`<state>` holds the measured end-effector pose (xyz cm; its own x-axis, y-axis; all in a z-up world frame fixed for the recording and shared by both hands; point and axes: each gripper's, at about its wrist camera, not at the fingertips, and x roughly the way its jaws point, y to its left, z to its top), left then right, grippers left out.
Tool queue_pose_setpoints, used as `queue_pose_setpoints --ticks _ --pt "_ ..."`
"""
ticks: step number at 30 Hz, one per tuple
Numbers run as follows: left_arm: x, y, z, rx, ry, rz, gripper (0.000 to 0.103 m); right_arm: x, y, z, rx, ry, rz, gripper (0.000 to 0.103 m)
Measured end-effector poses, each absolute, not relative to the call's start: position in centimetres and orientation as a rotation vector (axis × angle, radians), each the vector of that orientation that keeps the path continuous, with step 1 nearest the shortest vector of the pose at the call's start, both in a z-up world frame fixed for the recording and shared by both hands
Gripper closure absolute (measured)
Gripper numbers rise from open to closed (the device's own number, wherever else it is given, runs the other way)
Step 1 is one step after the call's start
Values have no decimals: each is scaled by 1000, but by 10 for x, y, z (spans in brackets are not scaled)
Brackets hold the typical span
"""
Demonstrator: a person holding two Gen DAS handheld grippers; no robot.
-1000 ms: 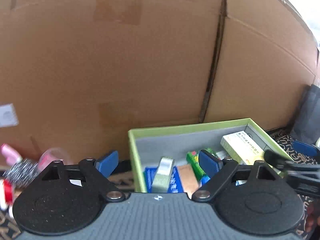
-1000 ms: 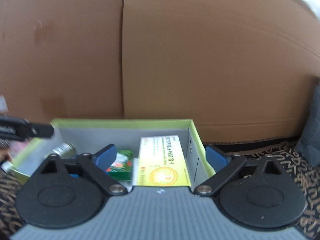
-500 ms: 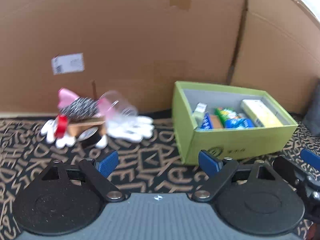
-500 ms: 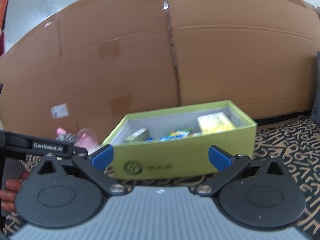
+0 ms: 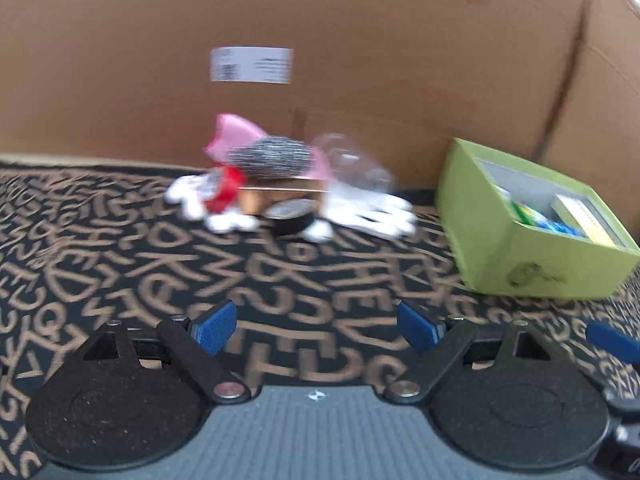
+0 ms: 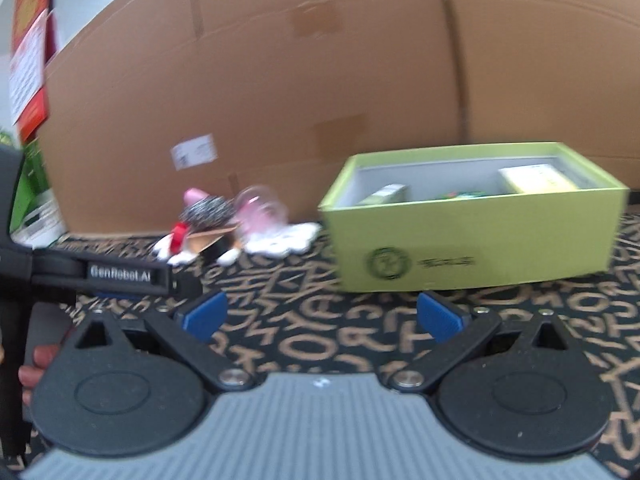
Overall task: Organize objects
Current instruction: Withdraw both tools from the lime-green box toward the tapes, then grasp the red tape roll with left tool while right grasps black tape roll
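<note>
Change: both grippers have pulled back from over the green box; views that looked down into it now take in the patterned desk cover and a loose pile.
Meaning: judged, a deposit is finished and the next item is being sought in the pile.
Pile: left of the box, against the cardboard wall; blurred.
Pile contents: pink piece, steel scourer, red item, dark tape roll, clear plastic piece, white gloves.
Left gripper: jaws wide, nothing between them; aimed at the pile, well short of it.
Right gripper: jaws wide, empty; low over the desk cover, near the box front.
Green box: right of the pile, lid off; holds a yellow carton, a green packet and other small cartons.
Remaining: pile not yet sorted.
</note>
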<state>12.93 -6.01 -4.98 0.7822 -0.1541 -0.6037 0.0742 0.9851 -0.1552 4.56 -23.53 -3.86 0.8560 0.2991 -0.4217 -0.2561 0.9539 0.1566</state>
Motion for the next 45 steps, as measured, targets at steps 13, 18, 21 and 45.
queue_pose_setpoints --ticks 13,18,21,45 --pt "169 25 -50 -199 643 -27 14 117 -133 -44 -78 497 452 16" --pt "193 34 -47 -148 631 -30 17 158 -97 -54 -134 516 458 27" --pt "212 35 -46 -128 621 -52 18 182 -79 -63 -175 535 457 32" --pt "205 -8 -51 9 641 -290 50 108 -139 -57 -41 595 500 59"
